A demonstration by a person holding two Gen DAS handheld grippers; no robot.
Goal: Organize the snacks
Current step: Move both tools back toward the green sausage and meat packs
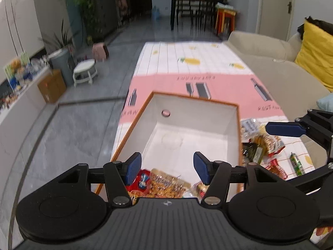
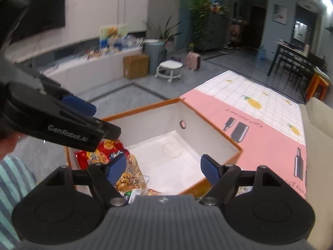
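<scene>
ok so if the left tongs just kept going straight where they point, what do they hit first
Most likely the white floor of the open box. The left tongs stand open and empty above its near end, angled down into it, past the snack packets lying below. Depth is hard to judge here.

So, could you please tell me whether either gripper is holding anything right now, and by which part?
Nothing is held: the left gripper and right gripper both hang with open, empty jaws over the box.

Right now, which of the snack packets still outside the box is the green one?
The slim green packet, lying alone on the tablecloth, farthest from the box. The other loose packets, yellow and red ones in a pile, sit closer to the box wall.
</scene>
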